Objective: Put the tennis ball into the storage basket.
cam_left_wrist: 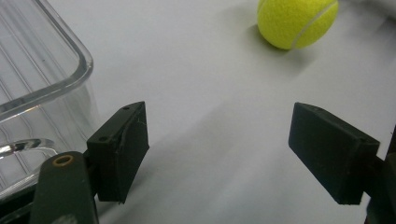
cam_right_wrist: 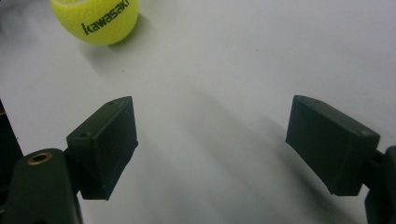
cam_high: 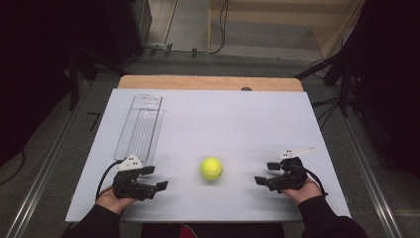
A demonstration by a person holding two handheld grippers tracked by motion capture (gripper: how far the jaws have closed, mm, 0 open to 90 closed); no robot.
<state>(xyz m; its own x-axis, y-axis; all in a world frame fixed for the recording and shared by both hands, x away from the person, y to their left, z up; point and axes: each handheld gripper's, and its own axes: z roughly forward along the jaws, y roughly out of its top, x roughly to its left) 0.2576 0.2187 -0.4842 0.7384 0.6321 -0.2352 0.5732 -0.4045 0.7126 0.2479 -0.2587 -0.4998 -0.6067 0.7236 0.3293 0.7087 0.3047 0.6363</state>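
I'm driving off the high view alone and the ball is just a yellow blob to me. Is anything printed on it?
Observer: Yes. In the right gripper view the tennis ball carries the word "kawasaki" in dark letters.
Operator: How close is the left gripper to the clear tray?
Observer: In the left gripper view the clear tray has its rounded corner just beyond one pad of the left gripper, apart from it.
Operator: Anything between the right gripper's jaws?
Observer: No. The right gripper is open wide over the bare white tabletop.
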